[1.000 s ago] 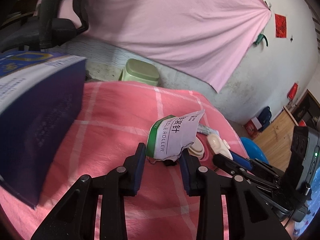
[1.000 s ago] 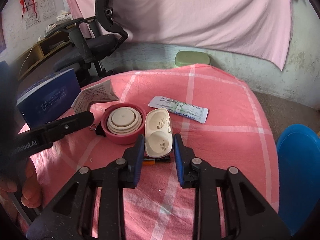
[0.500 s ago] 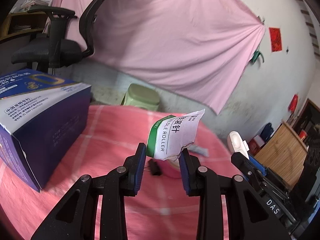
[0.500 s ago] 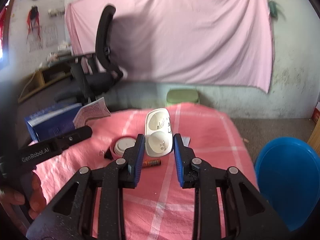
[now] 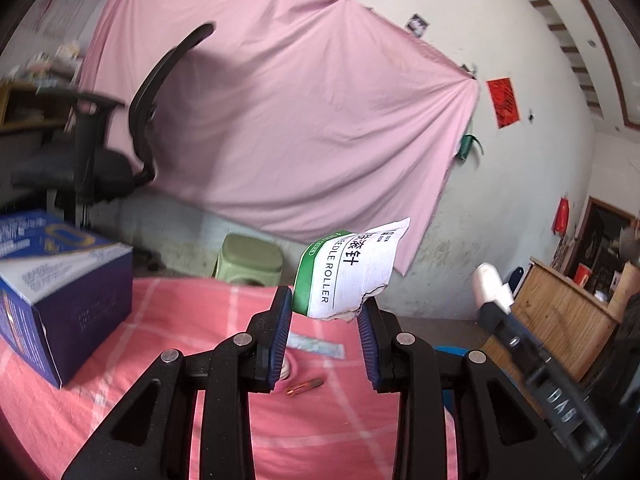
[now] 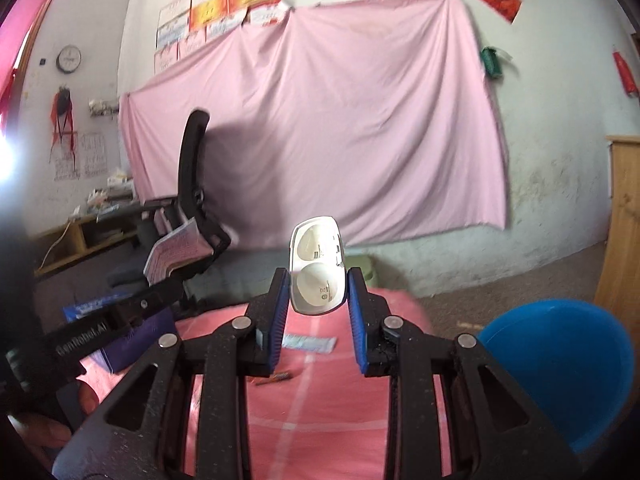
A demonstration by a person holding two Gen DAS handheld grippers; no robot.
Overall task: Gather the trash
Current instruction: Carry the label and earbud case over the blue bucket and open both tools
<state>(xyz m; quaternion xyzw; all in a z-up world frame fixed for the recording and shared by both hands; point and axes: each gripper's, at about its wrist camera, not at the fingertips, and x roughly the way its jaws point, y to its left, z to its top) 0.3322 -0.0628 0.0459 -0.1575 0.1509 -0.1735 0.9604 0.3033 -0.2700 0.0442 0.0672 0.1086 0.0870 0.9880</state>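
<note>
We hold two pieces of trash above a table draped in a pink checked cloth [image 5: 168, 320]. Our left gripper [image 5: 325, 312] pinches a torn white carton [image 5: 348, 270] with a green band; its long axis tilts up and to the right, ragged edge lowest. The print reads "EDLE ROLLER" beside Chinese characters. Our right gripper [image 6: 319, 296] clamps a white plastic blister shell [image 6: 318, 266] standing upright, long axis vertical, its two round hollows facing us; its small print is illegible. The left gripper's side, seen from the right wrist camera, reads "GenRobot.AI". On the cloth lie a blue box [image 5: 60, 288], a flat sachet [image 5: 316, 345] and a small orange battery [image 5: 305, 386]. A blue tub [image 6: 560, 364] sits at right.
</note>
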